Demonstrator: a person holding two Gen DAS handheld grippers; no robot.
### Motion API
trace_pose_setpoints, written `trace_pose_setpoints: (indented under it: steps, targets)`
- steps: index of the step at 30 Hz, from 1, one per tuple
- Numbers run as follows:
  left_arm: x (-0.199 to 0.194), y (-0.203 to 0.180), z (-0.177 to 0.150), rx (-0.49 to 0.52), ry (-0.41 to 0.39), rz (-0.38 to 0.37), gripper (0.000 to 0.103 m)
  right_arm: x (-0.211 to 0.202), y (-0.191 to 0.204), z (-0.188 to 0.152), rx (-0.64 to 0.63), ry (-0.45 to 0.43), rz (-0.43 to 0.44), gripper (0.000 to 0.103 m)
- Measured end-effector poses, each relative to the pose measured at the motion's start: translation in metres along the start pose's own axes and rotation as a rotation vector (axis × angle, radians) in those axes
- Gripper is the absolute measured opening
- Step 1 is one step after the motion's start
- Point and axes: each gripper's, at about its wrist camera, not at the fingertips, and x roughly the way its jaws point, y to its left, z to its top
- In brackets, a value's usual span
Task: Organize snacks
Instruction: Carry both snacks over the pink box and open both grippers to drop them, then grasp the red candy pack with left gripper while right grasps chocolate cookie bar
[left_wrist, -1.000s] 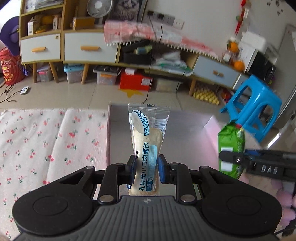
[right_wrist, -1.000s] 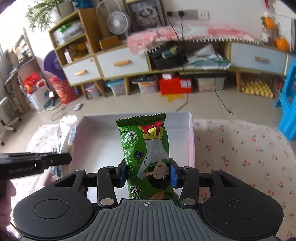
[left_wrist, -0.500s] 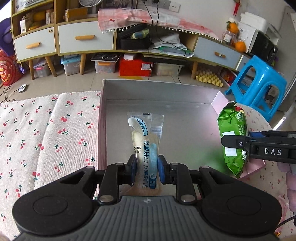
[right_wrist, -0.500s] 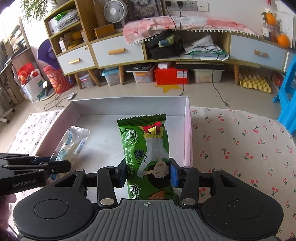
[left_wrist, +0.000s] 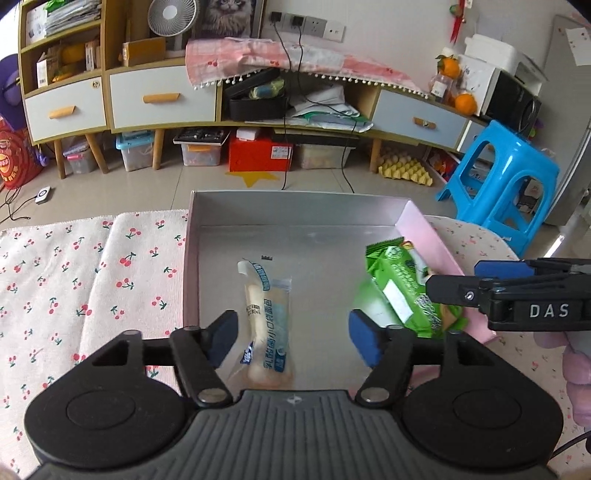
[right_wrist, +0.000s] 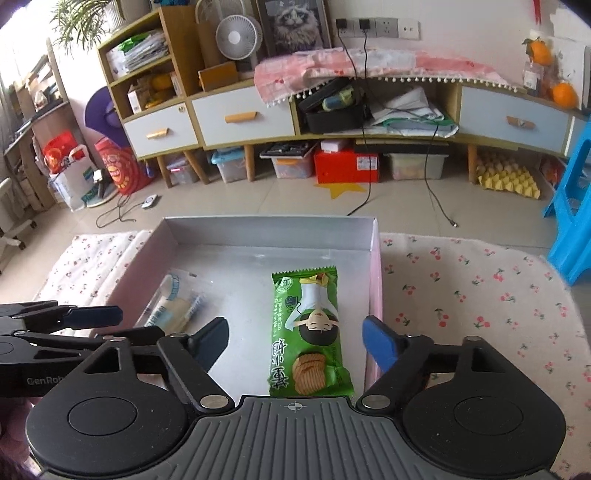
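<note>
Both snacks now lie inside the shallow box (right_wrist: 266, 225), which sits on a desk covered with a cherry-print cloth (right_wrist: 461, 291). The left gripper (left_wrist: 291, 334) has its fingers spread wide, and the clear bread packet (left_wrist: 267, 321) rests flat on the grey floor of the box between them, not grasped. The right gripper (right_wrist: 293, 343) is also released, its fingers parted on each side of the green chip packet (right_wrist: 310, 332), which lies flat near the right wall of the box, well apart from the bread. So the placing step looks finished for these two items. I think the next move calls for lifting both grippers straight up and back, without dragging a packet along, and then looking for other snacks; none is visible on the cloth in these views.
</note>
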Motion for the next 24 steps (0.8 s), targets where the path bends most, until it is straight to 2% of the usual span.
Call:
trace_pose_setpoints:
  steps: [3, 5, 12, 19, 24]
  targets:
    - [-0.009, -0.001, -0.001, -0.014, 0.003, -0.014, 0.083, -0.012, -0.001, -0.001, 0.014, 0.002, -0.001, 0.089]
    - [-0.013, -0.002, -0.002, -0.023, 0.012, -0.019, 0.086, -0.021, 0.000, -0.003, 0.029, 0.005, -0.004, 0.093]
    - [-0.033, -0.007, -0.010, -0.031, 0.025, -0.005, 0.099, -0.046, 0.013, -0.016, 0.015, 0.048, -0.028, 0.094]
    - [-0.055, -0.007, -0.022, -0.065, 0.064, 0.065, 0.102, -0.064, 0.027, -0.032, 0.004, 0.111, -0.054, 0.095]
    - [-0.069, -0.003, -0.035, -0.105, 0.086, 0.086, 0.102, -0.069, 0.028, -0.051, -0.003, 0.162, -0.028, 0.095]
